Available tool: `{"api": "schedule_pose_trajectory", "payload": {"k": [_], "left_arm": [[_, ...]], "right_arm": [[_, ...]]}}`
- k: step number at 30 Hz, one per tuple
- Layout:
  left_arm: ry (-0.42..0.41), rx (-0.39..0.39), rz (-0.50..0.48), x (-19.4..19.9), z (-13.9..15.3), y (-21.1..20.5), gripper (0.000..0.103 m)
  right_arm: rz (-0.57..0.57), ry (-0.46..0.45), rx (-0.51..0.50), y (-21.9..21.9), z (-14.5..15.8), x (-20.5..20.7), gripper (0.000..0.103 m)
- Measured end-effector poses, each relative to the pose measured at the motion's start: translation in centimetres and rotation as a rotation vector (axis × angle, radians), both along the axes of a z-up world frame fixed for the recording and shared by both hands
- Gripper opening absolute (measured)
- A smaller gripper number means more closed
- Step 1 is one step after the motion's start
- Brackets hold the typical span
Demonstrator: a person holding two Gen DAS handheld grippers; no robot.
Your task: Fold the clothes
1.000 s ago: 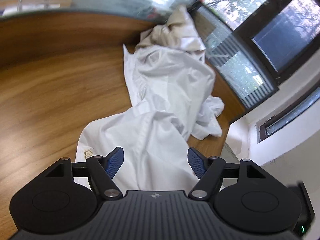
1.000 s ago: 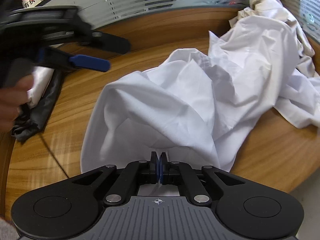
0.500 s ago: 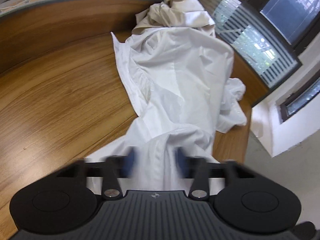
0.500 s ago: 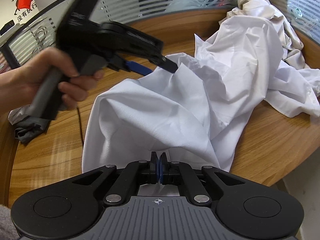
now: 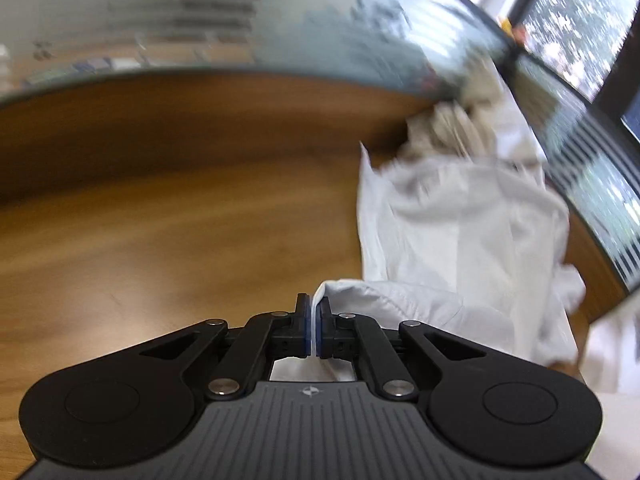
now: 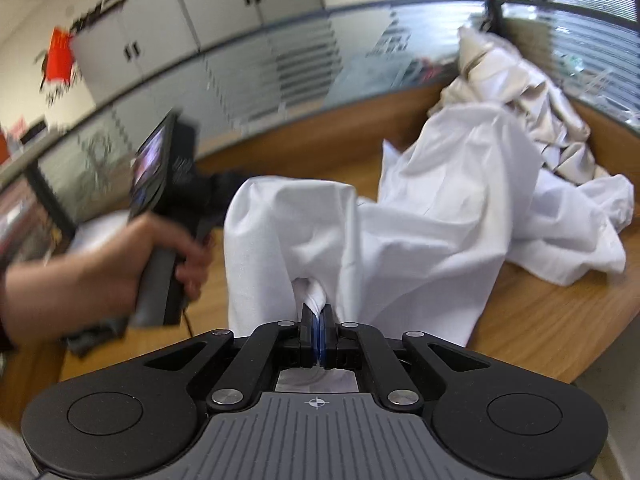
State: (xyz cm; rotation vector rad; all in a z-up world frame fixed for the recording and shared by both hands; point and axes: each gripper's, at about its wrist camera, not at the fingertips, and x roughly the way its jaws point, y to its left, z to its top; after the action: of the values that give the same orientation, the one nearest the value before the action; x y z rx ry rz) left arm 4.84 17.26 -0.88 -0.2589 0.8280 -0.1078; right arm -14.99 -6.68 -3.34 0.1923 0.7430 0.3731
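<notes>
1. A curved wooden desk (image 5: 168, 208) fills the space ahead of both pairs of fingers, backed by a frosted striped glass partition (image 6: 280, 60); windows (image 5: 580, 28) stand beyond it to the right, grey cabinets (image 6: 192, 12) to the left.
2. A white shirt (image 6: 432, 216) lies crumpled on the desk, running from the fingers away toward the far right, its near part lifted into a tent.
3. A beige garment (image 6: 532, 92) is heaped beyond it, touching it.
4. The left gripper (image 5: 314, 326), its fingers having just closed, pinches a fold of the shirt's edge.
5. The right gripper (image 6: 319, 334) is clamped on a bunched bit of shirt.
6. A hand (image 6: 120, 268) grips the left gripper's handle.
</notes>
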Motion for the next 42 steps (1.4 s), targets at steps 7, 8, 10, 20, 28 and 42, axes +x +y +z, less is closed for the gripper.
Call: {"api": "schedule_pose_trajectory", "payload": {"k": [7, 8, 10, 20, 28, 42], "left_arm": [[-0.066, 0.043, 0.147, -0.9, 2.8, 4.4, 0.002], [-0.056, 0.045, 0.162, -1.0, 2.8, 5.1, 0.001], [-0.029, 0.027, 0.169, -1.7, 2.3, 6.6, 0.001], [0.003, -0.065, 0.031, -6.5, -0.6, 10.7, 0.051], [0.005, -0.093, -0.085, -11.7, -2.7, 11.1, 0.071], [0.077, 0.032, -0.407, -14.2, -7.8, 0.2, 0.083]], "right_arm": [[-0.002, -0.014, 0.062, 1.0, 0.5, 1.4, 0.003], [0.007, -0.010, 0.065, 1.3, 0.3, 1.6, 0.003], [0.027, -0.001, 0.070, 2.0, 0.0, 2.2, 0.003], [0.065, 0.134, 0.095, 3.4, -2.6, 5.0, 0.003], [-0.038, 0.225, 0.197, 0.8, -2.8, 7.5, 0.003], [-0.139, 0.317, 0.417, -1.5, -2.8, 9.0, 0.003]]}}
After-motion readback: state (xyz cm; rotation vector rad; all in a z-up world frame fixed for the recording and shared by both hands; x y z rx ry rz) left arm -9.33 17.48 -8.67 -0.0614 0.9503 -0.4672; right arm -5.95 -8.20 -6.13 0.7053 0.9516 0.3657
